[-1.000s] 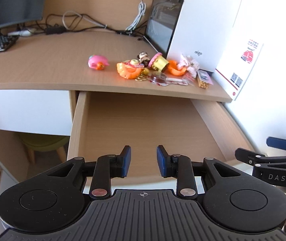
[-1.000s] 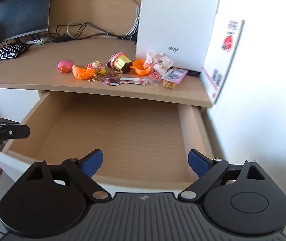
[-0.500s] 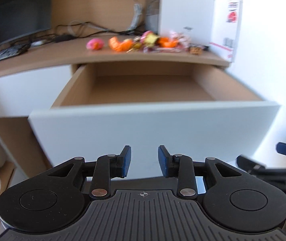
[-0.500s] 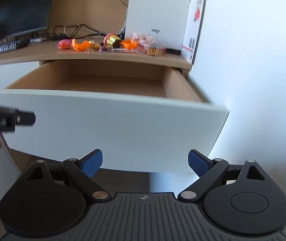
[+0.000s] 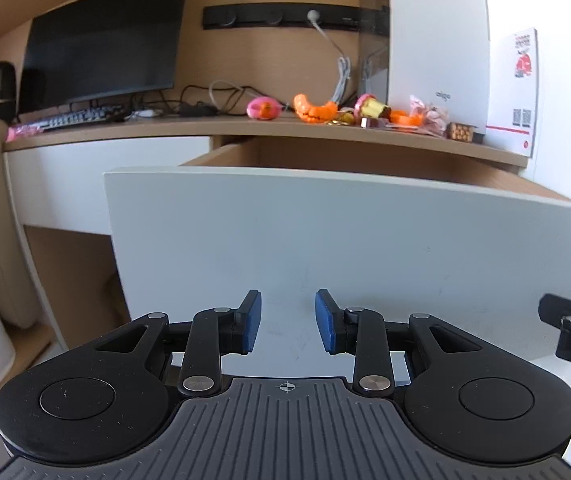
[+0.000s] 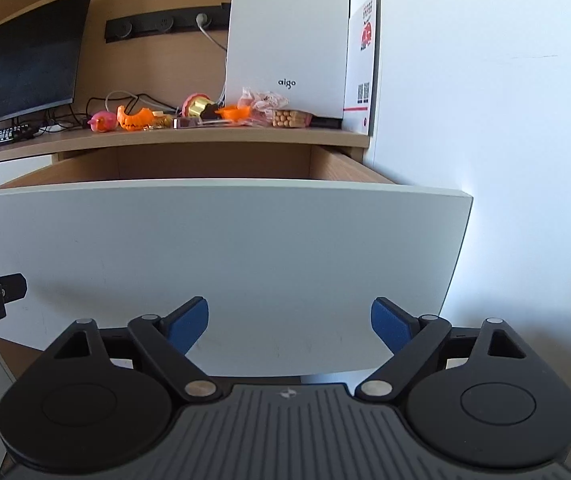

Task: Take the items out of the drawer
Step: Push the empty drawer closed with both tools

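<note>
Left gripper low before the white front of the pulled-out drawer, blue pads narrowly parted, nothing between them. Right gripper just beside it, facing the same panel, pads spread wide and empty, lately drawn in a little. Drawer inside hidden behind the front's top edge. Far above on the desk: pink toy, orange toy, snack packets. Wall close at the drawer's right edge; open floor to the left.
</note>
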A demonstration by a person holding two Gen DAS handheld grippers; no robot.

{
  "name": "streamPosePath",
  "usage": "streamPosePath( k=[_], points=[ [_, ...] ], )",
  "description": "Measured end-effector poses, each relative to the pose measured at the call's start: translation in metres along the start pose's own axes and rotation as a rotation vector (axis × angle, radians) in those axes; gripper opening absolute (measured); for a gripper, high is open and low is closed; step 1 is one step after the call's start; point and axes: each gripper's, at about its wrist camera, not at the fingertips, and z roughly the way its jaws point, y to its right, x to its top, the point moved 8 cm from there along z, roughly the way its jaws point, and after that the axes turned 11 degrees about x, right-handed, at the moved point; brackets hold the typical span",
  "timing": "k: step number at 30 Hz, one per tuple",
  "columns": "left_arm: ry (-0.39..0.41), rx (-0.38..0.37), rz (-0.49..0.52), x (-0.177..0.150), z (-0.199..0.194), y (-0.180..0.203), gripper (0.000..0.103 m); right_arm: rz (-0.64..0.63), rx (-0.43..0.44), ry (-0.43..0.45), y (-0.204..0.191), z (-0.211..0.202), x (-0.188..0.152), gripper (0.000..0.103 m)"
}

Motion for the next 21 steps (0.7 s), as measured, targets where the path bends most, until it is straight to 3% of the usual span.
streamPosePath(
  k=[10,21],
  points=[
    [-0.011,-0.018,0.054,0.002,0.011,-0.002,0.035,-0.033,0.009,-0.015,-0.011,0.012,-0.002,0.083],
    [-0.058,-0.038,0.085,0.017,0.042,0.005,0.035,-0.061,-0.006,-0.022,-0.015,0.041,0.027,0.083]
  ],
)
